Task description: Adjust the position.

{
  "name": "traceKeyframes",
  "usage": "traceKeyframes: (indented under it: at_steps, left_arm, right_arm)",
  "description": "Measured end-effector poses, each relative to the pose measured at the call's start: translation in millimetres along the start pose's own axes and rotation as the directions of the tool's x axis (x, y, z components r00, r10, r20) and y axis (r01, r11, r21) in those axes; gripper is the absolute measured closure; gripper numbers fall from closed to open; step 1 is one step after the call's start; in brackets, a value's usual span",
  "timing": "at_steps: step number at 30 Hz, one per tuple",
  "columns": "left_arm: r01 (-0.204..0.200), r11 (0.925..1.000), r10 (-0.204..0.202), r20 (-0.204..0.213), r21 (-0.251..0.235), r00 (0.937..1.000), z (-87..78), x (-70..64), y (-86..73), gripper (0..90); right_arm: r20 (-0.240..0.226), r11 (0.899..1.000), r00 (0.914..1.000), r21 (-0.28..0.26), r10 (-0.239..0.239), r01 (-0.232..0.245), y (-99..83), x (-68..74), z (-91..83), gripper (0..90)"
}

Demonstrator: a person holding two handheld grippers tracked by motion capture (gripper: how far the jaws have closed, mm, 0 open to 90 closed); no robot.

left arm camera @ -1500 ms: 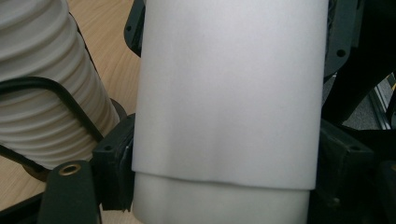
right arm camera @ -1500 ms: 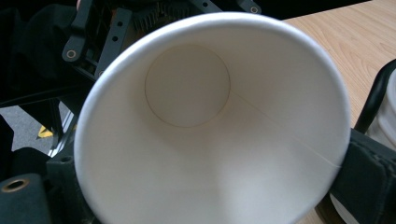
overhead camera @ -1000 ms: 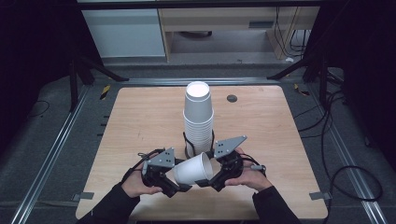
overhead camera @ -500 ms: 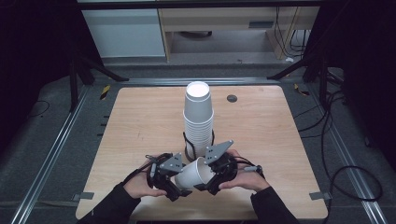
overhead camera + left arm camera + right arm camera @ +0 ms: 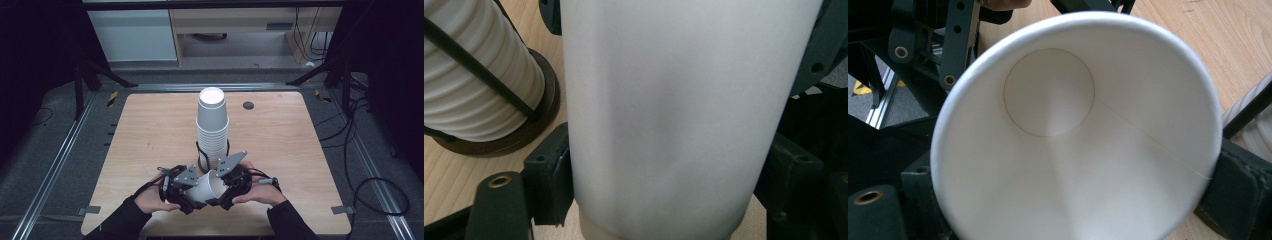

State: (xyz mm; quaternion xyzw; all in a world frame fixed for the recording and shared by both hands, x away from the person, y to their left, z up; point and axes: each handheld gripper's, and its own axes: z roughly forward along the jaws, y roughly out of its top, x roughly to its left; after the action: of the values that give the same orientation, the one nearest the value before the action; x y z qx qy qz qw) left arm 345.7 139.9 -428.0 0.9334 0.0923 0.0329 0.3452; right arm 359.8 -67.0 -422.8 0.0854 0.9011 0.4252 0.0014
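Observation:
A single white paper cup (image 5: 207, 186) lies on its side just above the table near the front edge, held between both grippers. My left gripper (image 5: 192, 194) is shut on the cup's outer wall (image 5: 674, 115); one of its pads (image 5: 548, 182) presses against the wall. My right gripper (image 5: 226, 189) grips the cup at its open mouth, and its view looks straight into the cup (image 5: 1063, 150), with a jaw on each side of the rim. A tall stack of white cups (image 5: 212, 125) stands in a black wire holder right behind the grippers.
The holder's round black base (image 5: 531, 125) sits close to the left gripper's side. The wooden table (image 5: 300, 150) has bare room to the left and right of the stack. A small dark disc (image 5: 248, 105) lies at the far right.
Both hands have drawn closer together and shifted a little toward the front edge with the cup between them. The stack has not moved.

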Motion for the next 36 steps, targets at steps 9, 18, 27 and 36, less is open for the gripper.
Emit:
traceKeyframes:
  at_steps: [9, 18, 27, 36]
  left_arm:
    - [0.008, 0.9995, -0.009, -0.003, -0.03, 1.0, -6.1, 2.2, -0.9, 22.1]
    - [0.044, 0.9937, -0.046, -0.025, -0.103, 0.9986, -24.1, 9.8, -5.5, 22.0]
    - [0.079, 0.9764, -0.091, -0.052, -0.201, 0.9945, -39.9, 15.0, -8.6, 22.1]
    - [0.074, 0.9646, -0.092, -0.058, -0.253, 0.9941, -41.7, 10.3, -4.0, 22.0]
  right_arm:
    - [-0.006, 0.998, 0.9998, -0.052, 0.017, -0.017, 0.8, -1.6, -4.1, 4.5]
    - [0.015, 0.984, 0.9978, -0.17, 0.064, -0.061, 0.6, -6.1, -28.2, 3.9]
    - [0.016, 0.975, 0.9964, -0.207, 0.083, -0.078, -0.8, -8.4, -35.2, 3.9]
    - [-0.013, 0.968, 0.9962, -0.235, 0.087, -0.087, 1.3, -6.5, -33.5, 3.9]
